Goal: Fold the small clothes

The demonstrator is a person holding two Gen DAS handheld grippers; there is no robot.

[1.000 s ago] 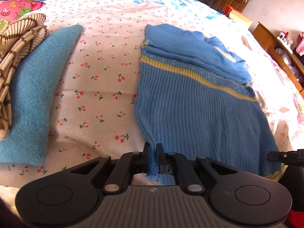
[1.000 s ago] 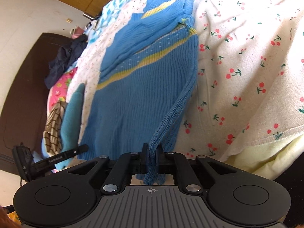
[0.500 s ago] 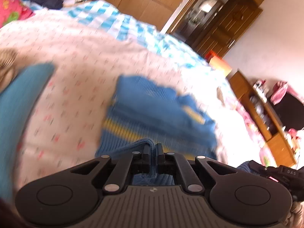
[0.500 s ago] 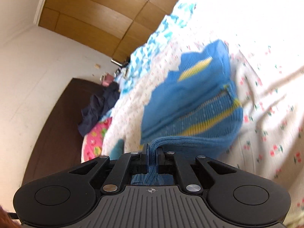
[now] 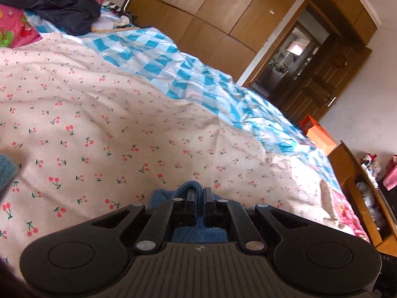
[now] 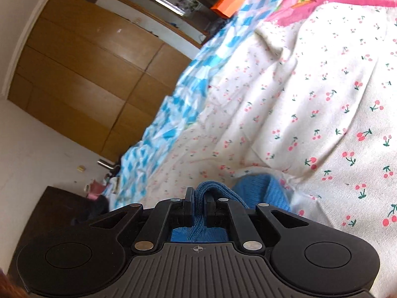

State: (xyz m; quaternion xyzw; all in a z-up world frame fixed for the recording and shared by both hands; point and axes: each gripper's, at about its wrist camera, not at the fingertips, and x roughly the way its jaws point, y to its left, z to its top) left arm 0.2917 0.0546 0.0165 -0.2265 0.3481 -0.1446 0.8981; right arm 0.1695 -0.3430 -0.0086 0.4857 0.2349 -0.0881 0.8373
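holding a fold mid-carry: left gripper [image 5: 198, 193] is clamped on a ridge of the blue knit sweater [image 5: 191, 188], fabric pinched between the closed fingers and bunched under them. right gripper [image 6: 199, 196] is likewise clamped on a doubled hem of the same sweater [image 6: 263, 188], a strand hanging down behind the fingers.

sweater location: mostly below both cameras, only small bulges show ahead of each gripper. it lies on the cherry-print sheet [image 5: 104, 129]; the checked blue blanket [image 5: 173, 74] sits beyond, near the wooden wardrobe [image 5: 198, 12]. a bit of teal cloth [image 5: 6, 171] at the left edge, well apart.

judgement: the held edge is being carried over toward the far end of the garment. how much body lies underneath is hard to tell, likely most of it.

to do this well: keep both grips level and equally far forward so the fold line stays straight; lower the edge flat before letting go; release both sides together; avoid dragging the lower layer along the sheet.
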